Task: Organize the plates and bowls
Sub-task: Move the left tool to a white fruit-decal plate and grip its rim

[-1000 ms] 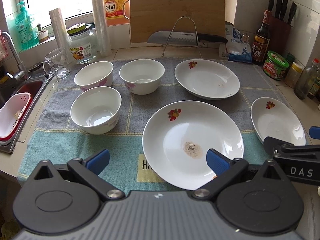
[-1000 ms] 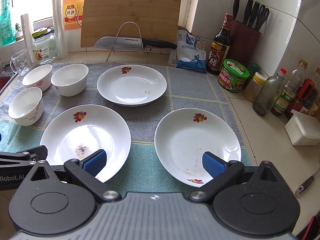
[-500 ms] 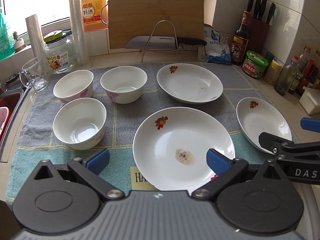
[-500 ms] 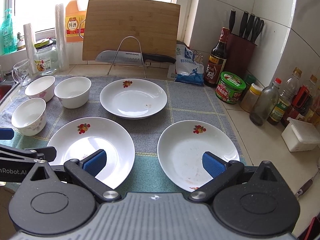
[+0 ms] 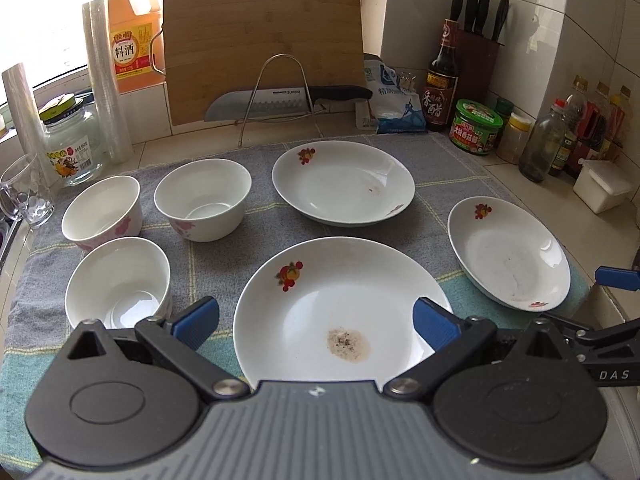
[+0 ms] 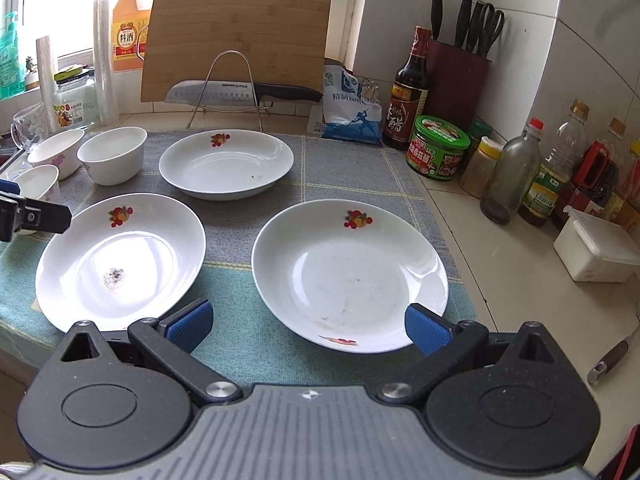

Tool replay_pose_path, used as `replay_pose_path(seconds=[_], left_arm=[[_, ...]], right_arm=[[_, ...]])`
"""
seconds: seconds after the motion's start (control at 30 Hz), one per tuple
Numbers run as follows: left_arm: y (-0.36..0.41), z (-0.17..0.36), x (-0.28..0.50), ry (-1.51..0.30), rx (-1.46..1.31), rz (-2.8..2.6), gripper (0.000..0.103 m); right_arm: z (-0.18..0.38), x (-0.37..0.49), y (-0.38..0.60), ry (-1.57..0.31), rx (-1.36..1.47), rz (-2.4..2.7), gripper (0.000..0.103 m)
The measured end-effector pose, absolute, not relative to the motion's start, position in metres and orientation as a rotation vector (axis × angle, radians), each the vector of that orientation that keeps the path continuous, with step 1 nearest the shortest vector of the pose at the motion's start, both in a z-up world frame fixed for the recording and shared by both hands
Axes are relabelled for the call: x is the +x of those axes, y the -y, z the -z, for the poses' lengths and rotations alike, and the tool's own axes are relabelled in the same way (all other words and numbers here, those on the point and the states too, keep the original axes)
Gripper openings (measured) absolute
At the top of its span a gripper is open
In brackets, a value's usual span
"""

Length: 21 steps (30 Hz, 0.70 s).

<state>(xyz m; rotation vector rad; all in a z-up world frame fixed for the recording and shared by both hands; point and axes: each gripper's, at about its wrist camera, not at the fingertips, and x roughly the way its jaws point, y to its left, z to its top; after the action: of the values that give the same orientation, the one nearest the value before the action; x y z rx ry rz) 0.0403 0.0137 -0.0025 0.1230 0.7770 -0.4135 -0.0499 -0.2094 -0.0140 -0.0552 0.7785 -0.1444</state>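
Observation:
Three white plates with fruit prints lie on a grey-green towel (image 5: pixel 448 168): a near plate (image 5: pixel 340 304) with a dark food stain, a far plate (image 5: pixel 344 182), and a right plate (image 5: pixel 508 252). Three white bowls (image 5: pixel 120 276) (image 5: pixel 102 210) (image 5: pixel 202 196) cluster at the left. My left gripper (image 5: pixel 316 322) hovers open over the near plate's front rim, empty. My right gripper (image 6: pixel 306 320) stands open at the front edge of the right plate (image 6: pixel 350 272), holding nothing. The stained plate (image 6: pixel 120 260) and far plate (image 6: pixel 226 164) show in the right wrist view too.
A knife on a wire rack (image 5: pixel 280 100) and a wooden cutting board (image 5: pixel 264 40) stand at the back. Sauce bottles, a green-lidded jar (image 5: pixel 476 126) and a knife block (image 5: pixel 478 52) line the right wall. A glass jar (image 5: pixel 72 140) and a glass mug (image 5: pixel 26 196) sit at the left.
Both grippers have swung rightward and slightly forward. The sink has left the left wrist view. Plates and bowls have not moved. Both grippers stay open.

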Motion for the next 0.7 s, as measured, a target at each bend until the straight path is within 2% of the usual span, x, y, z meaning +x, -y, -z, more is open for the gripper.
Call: replay_pose_path(seconds=[0.13, 0.37, 0.7], left_arm=[[0.001, 0.003, 0.046, -0.751, 0.124, 0.446, 0.102], [0.031, 0.009, 0.068, -0.821, 0.093, 0.481, 0.102], [0.069, 0.008, 0.088, -0.825, 0.129, 0.548, 0.102]], right_arm=[[0.038, -0.047, 0.235, -0.809, -0.002, 0.137, 0.103], [0.076, -0.036, 0.263, -0.857, 0.029, 0.099, 0.103], [0.094, -0.022, 0.283, -0.832, -0.003, 0.009, 0.103]])
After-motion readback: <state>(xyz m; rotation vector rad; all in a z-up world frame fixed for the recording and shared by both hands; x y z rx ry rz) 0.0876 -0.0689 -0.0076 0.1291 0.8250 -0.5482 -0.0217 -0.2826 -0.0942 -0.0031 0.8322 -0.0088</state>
